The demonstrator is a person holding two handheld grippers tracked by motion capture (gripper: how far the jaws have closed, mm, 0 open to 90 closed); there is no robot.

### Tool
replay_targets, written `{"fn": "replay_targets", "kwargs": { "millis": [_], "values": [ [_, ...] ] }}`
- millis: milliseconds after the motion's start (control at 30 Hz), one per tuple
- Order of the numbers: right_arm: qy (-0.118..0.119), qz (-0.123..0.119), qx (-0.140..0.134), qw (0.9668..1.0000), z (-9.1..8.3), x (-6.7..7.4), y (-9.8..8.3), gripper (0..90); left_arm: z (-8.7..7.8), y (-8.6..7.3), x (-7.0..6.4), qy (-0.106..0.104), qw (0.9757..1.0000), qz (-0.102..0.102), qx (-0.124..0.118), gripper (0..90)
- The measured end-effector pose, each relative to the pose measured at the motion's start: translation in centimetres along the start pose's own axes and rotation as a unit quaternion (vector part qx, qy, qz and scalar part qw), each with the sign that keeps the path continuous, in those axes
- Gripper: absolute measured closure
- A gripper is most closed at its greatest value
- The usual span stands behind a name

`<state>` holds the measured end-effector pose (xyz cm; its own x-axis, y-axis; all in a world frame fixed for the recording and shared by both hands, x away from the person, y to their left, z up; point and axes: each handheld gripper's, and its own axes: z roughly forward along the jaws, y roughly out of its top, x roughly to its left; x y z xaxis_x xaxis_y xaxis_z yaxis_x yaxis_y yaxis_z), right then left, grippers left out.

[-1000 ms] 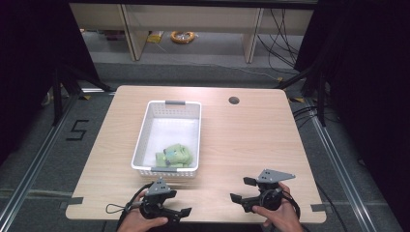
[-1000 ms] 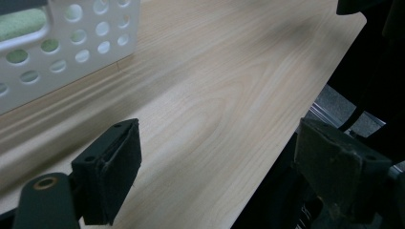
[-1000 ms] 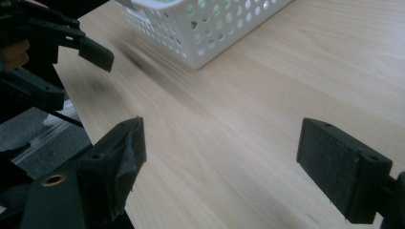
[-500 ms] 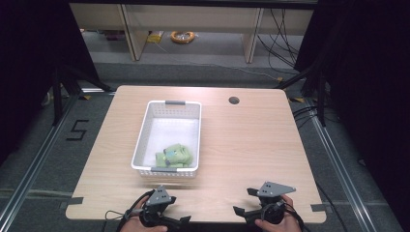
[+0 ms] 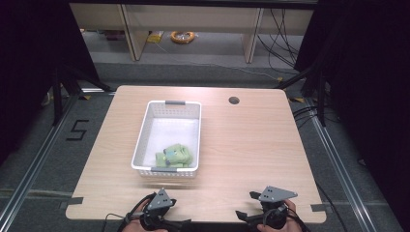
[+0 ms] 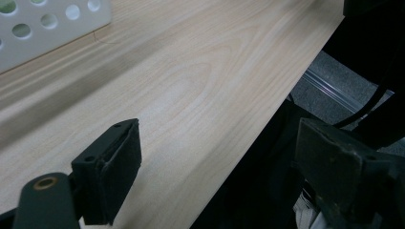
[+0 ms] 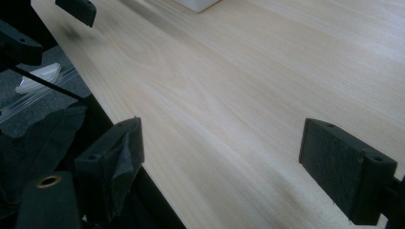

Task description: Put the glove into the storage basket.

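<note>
Green toy [image 5: 175, 155] lies in the near end of the white basket [image 5: 167, 107], at about 12 o'clock from my left gripper [image 5: 170, 223] and 10 o'clock from my right gripper [image 5: 247, 216]. It looks like soft, light plush or foam, lumpy, so I judge it will squash under the pads rather than slip or break; I would pinch it across its top bulge from above. Both grippers sit at the near edge of the table [image 5: 251, 145], jaws spread wide apart and holding nothing. The basket's near wall stands between me and the toy, so I judge a reach must go over the rim and down. A round hole [image 5: 234, 100] lies at 1 o'clock, well clear.
</note>
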<state>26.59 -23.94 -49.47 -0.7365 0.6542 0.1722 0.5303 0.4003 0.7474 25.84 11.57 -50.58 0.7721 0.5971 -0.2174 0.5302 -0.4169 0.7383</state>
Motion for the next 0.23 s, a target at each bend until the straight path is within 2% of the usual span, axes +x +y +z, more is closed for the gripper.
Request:
{"fn": "replay_targets", "kwargs": {
  "millis": [33, 67, 133, 200, 233],
  "values": [
    [0.004, 0.001, 0.002, 1.0, 0.05, -0.01, -0.01, 16.3, 0.0, 0.01, 0.0, 0.0, 1.0, 0.001, 0.0, 15.7],
    [0.003, -0.004, 0.0, 1.0, 0.12, -0.15, -0.01, 16.3, 0.08, 0.0, -0.18, -0.005, 0.9999, -0.007, -0.009, 15.7],
    [-0.008, -0.012, -0.002, 0.9999, 0.24, -0.24, -0.02, 16.3, 0.1, -0.01, -0.17, -0.004, 0.9999, -0.006, -0.013, 15.7],
    [-0.006, -0.012, -0.003, 0.9999, 0.28, -0.23, -0.01, 16.3, -0.03, 0.04, 0.05, 0.002, 1.0, 0.005, 0.001, 15.6],
    [0.003, -0.011, 0.003, 0.9999, 0.28, -0.25, 0.03, 16.3, 0.12, 0.02, -0.1, -0.001, 0.9999, -0.006, -0.01, 15.7]
  ]
}}
